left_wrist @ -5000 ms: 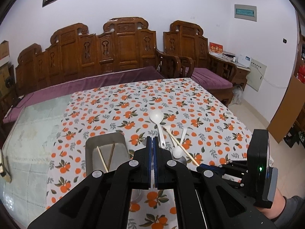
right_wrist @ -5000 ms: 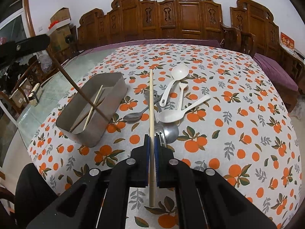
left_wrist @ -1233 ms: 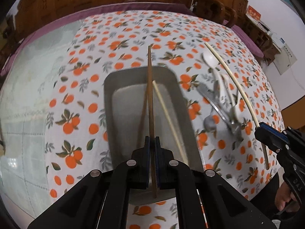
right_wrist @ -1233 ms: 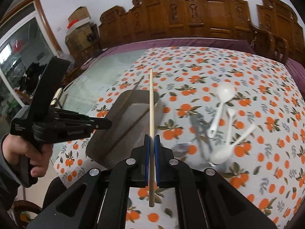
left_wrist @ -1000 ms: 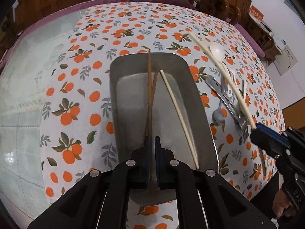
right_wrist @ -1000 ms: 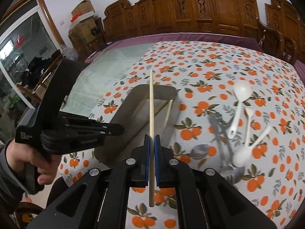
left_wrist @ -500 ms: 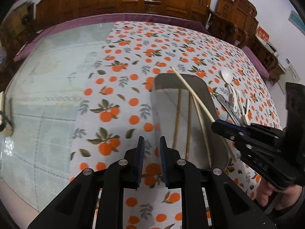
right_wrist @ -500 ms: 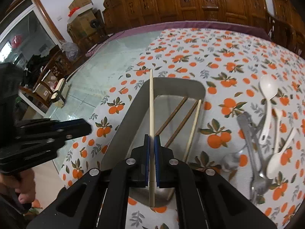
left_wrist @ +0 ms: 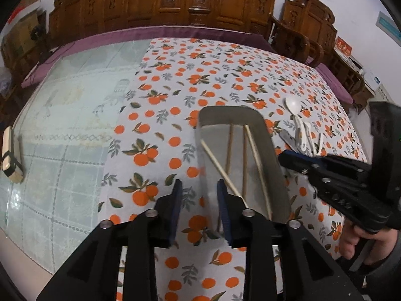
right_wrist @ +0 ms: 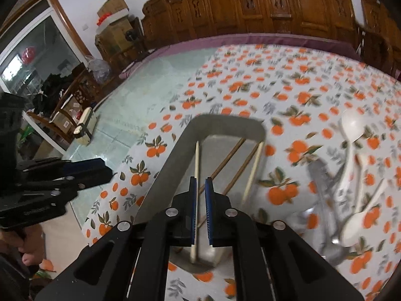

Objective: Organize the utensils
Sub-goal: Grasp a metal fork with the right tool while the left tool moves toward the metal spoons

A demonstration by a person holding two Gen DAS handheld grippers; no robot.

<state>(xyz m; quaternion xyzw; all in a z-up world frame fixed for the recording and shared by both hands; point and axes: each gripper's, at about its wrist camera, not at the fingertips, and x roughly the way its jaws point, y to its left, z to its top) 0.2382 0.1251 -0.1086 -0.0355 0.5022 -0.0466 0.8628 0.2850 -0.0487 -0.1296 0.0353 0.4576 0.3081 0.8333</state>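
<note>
Both grippers sit over the tablecloth [left_wrist: 175,80]. My left gripper [left_wrist: 198,207] is opening, nothing between its jaws. My right gripper [right_wrist: 200,209] is narrow but opening, a pale chopstick [right_wrist: 196,188] loose in the gap, dropping into the metal tray [right_wrist: 163,175]. Three more chopsticks [left_wrist: 244,160] lie in it. Farther right, white spoons [right_wrist: 351,135] beside metal cutlery [right_wrist: 323,183], blurred.

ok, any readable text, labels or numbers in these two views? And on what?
Nothing reads cleanly, so no quotes.
White print on the body of the left hand-held gripper (jaws opening, nothing between them): blurred, unreadable.
Red sign with gold characters, far right by the chairs: too small.
Teal wall plaque: too small.
</note>
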